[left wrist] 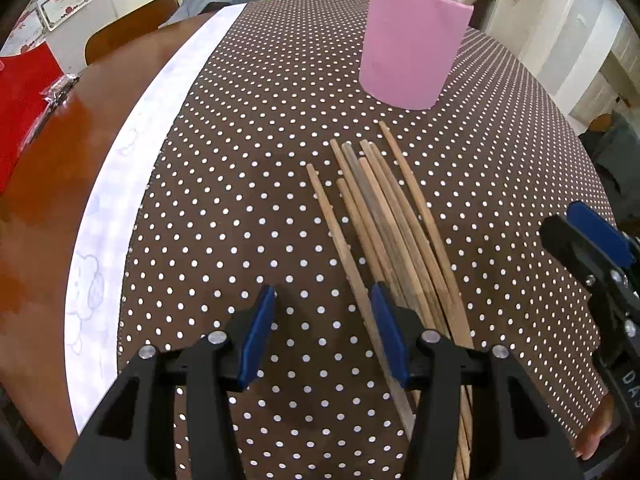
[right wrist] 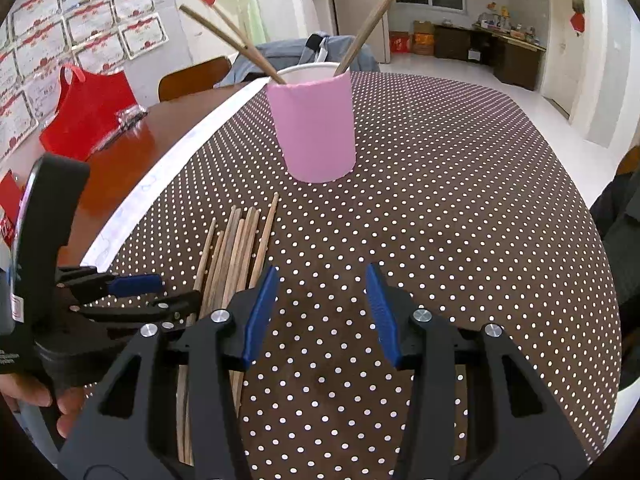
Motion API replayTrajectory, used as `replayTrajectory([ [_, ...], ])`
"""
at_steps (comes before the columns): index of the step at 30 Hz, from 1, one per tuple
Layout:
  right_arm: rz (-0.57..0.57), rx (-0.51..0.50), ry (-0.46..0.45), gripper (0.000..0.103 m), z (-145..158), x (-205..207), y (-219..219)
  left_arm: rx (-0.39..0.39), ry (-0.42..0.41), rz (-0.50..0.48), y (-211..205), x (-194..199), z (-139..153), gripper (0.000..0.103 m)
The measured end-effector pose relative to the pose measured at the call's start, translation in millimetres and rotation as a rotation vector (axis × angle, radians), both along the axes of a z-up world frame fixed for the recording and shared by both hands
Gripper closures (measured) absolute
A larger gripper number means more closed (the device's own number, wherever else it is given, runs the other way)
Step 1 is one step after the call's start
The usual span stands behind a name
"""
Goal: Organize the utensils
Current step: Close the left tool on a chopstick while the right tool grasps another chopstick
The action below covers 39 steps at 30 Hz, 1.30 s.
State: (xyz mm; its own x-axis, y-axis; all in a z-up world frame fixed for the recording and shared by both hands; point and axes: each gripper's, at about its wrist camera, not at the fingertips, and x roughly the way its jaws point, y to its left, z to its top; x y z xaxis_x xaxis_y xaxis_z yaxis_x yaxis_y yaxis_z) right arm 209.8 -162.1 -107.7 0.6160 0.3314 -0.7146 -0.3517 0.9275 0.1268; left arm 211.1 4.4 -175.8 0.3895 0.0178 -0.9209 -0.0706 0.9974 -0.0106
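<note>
Brown polka-dot cloth (left wrist: 248,184) covers most of the bench (left wrist: 80,152), with a pale white strip (left wrist: 120,184) along its edge and bare glossy wood beyond. On that bare wood sits a red bag (right wrist: 88,116), with a wooden chair back (right wrist: 196,76) and a grey garment behind it; certificates line the wall.

A pink cylindrical cup (right wrist: 314,128) stands upright on the cloth, well ahead of both tools, with three wooden chopsticks (right wrist: 372,12) leaning out of its white rim. Nothing lies between it and the loose bundle of chopsticks (left wrist: 384,216), which rests flat on the cloth, roughly parallel, thin and round, some paler and some darker.

The left hand-held gripper (left wrist: 322,336) is spread wide and holds nothing; its right blue pad sits over the near part of the bundle, with the leftmost stick running beneath it. Whether the pad touches the wood cannot be told. The right hand-held gripper (right wrist: 322,312) is also spread wide and empty, over bare cloth just to the right of the bundle, its left finger near the outermost sticks. Both tools have black plastic frames with ribbed blue pads (right wrist: 380,312).
</note>
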Motion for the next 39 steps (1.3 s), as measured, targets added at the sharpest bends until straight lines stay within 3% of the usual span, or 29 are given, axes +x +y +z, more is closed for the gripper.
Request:
replayTrajectory([
  [7, 0.075, -0.055, 0.105, 0.057, -9, 16, 20, -0.023, 0.004, -0.013, 14, 12, 1, 0.094],
  [13, 0.111, -0.084, 0.217, 0.059, -22, 35, 41, -0.064, 0.008, 0.009, 33, 25, 2, 0.095],
  [15, 0.111, -0.1, 0.243, 0.068, -26, 40, 47, -0.078, 0.013, 0.012, 37, 26, 2, 0.095],
  [16, 0.11, -0.108, 0.255, 0.068, -27, 42, 49, -0.082, 0.014, 0.013, 37, 26, 2, 0.095],
  [25, 0.1, -0.125, 0.263, 0.069, -22, 52, 63, -0.116, 0.041, 0.014, 36, 21, 0, 0.095],
  [34, 0.114, -0.16, 0.323, 0.075, -31, 64, 83, -0.115, 0.013, 0.013, 34, 23, -3, 0.095],
  [36, 0.107, -0.17, 0.33, 0.085, -32, 69, 88, -0.113, 0.007, 0.013, 35, 24, -3, 0.095],
  [39, 0.098, -0.194, 0.325, 0.092, -32, 77, 98, -0.12, -0.003, 0.022, 39, 25, -3, 0.095],
])
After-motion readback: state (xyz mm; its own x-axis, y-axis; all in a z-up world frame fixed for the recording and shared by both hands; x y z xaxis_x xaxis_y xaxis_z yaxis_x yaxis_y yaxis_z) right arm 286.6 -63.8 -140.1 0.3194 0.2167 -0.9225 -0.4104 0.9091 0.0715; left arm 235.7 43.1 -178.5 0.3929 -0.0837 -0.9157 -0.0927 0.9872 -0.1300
